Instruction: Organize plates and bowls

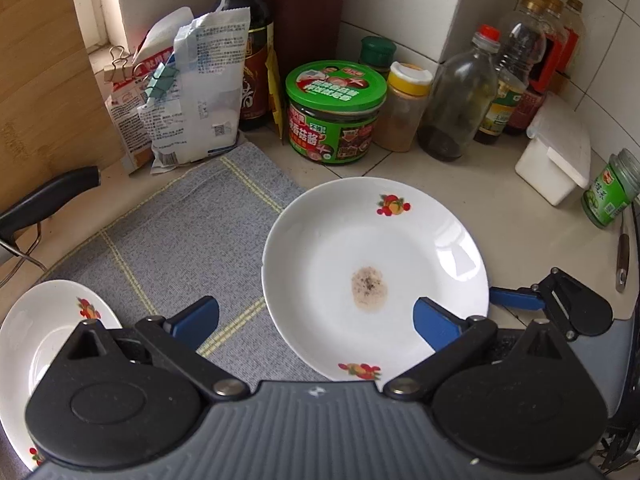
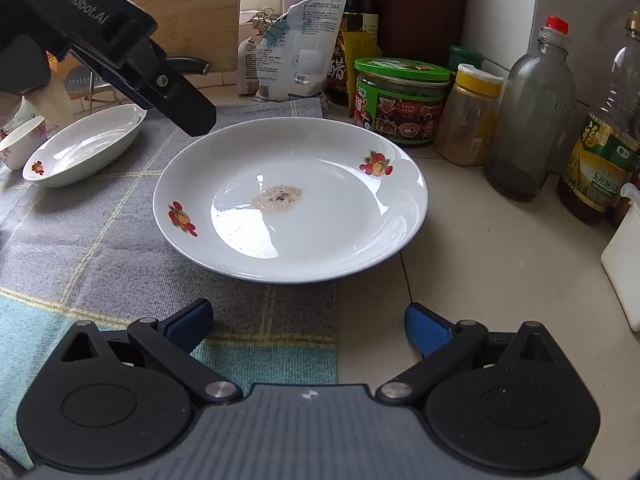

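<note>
A large white plate (image 1: 376, 272) with fruit prints and a brown stain in its middle lies half on the grey cloth (image 1: 180, 232), half on the counter; it also shows in the right wrist view (image 2: 292, 196). A second white dish (image 1: 36, 332) sits at the left (image 2: 84, 148). A small white bowl (image 2: 20, 142) stands beside it. My left gripper (image 1: 316, 324) is open above the large plate's near-left rim. My right gripper (image 2: 308, 326) is open and empty, just short of the plate's near edge; it also shows in the left wrist view (image 1: 516, 298).
Sauce bottles (image 1: 244, 40), a green-lidded jar (image 1: 334, 112), a spice shaker (image 1: 404, 108), glass bottles (image 1: 460, 100) and food bags (image 1: 192, 92) crowd the back corner. A white box (image 1: 556, 152) stands at the right. A wooden board (image 1: 40, 60) and a black pan handle (image 1: 44, 200) are at the left.
</note>
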Motion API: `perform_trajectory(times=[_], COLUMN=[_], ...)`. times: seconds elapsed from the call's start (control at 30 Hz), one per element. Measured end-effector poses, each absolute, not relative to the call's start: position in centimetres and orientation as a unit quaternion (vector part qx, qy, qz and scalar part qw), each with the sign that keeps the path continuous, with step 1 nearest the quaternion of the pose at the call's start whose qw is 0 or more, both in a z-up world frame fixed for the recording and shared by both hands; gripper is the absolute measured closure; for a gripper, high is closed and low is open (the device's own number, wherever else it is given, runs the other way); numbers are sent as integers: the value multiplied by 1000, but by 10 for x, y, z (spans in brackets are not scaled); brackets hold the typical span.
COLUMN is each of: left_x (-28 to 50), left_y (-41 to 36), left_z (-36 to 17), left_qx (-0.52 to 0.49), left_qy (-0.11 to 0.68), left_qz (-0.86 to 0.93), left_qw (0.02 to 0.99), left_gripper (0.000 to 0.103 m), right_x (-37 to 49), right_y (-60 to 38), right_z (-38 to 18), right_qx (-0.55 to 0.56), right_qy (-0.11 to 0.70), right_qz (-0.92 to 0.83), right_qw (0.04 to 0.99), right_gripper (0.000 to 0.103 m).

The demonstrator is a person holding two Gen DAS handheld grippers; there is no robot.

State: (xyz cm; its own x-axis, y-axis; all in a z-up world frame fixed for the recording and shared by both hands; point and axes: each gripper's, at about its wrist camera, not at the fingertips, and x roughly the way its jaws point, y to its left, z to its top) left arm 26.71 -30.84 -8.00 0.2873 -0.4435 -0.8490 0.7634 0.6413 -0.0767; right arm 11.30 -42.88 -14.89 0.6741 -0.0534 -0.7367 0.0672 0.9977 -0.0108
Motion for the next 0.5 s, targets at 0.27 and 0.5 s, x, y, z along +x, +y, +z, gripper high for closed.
perform_trajectory(times=[0.27,0.5], left_x=[289,307], left_y=[-325,-343], left_z=[-87,-103], left_qx=[170,164], left_qy=[464,477], left_qz=[-388,-401], left_qw=[778,765], left_gripper=[1,4], right_x=[114,119], right_y=[-433,-436], right_z=[-151,-151], right_qx=[-6,-10], right_qy=[389,384], right_qz=[-5,4], right_qw=[921,923], right_gripper=[0,0])
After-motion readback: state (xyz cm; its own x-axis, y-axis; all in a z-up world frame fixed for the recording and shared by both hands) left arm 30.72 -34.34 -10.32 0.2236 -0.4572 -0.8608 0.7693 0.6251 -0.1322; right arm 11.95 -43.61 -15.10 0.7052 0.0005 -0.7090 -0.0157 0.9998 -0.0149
